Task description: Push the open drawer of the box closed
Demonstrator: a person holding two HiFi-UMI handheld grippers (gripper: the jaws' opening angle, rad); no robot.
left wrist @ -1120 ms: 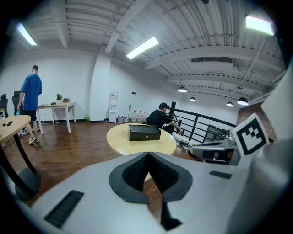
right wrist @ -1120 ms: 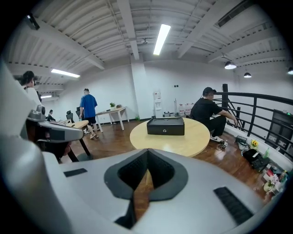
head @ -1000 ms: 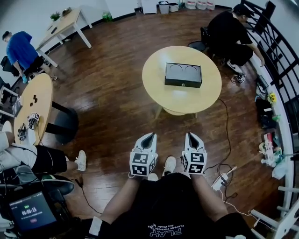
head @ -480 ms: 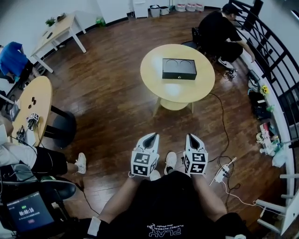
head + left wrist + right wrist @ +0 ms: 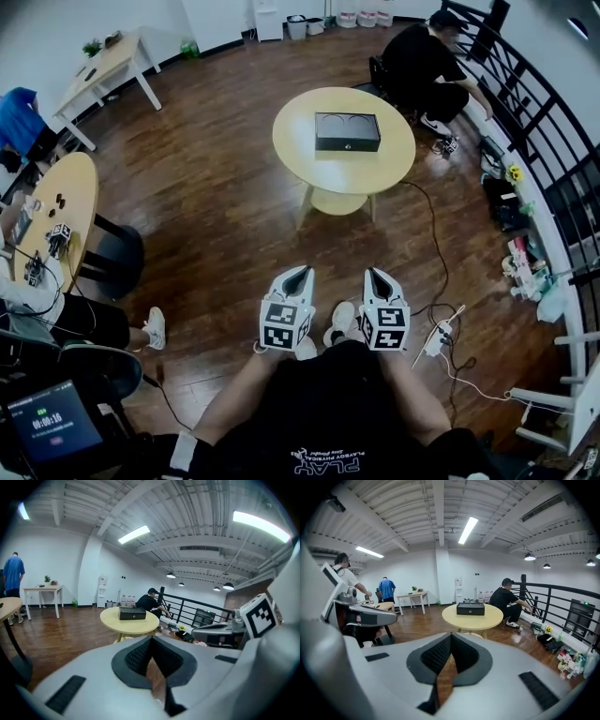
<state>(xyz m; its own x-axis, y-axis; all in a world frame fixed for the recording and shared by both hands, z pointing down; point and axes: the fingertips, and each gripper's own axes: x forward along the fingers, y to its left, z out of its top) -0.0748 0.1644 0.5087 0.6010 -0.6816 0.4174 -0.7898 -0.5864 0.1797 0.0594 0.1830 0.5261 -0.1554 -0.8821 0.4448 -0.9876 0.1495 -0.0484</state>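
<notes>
Nearest the body, the left gripper [image 5: 302, 270] and right gripper [image 5: 371, 271] were held side by side above the wooden floor [image 5: 216, 234], both pointing ahead. In the left gripper view its jaws were clenched tip to tip with nothing between them, and the right gripper view showed the same for the right pair. A power strip [image 5: 436, 341] lay on the floor just right of the right gripper. Well ahead stood a round table [image 5: 292, 150], and on it the black box [image 5: 347, 132], its knobbed front facing the grippers; whether its drawer stood open could not be made out at that range. Beyond the table a person [image 5: 422, 61] crouched by the railing.
</notes>
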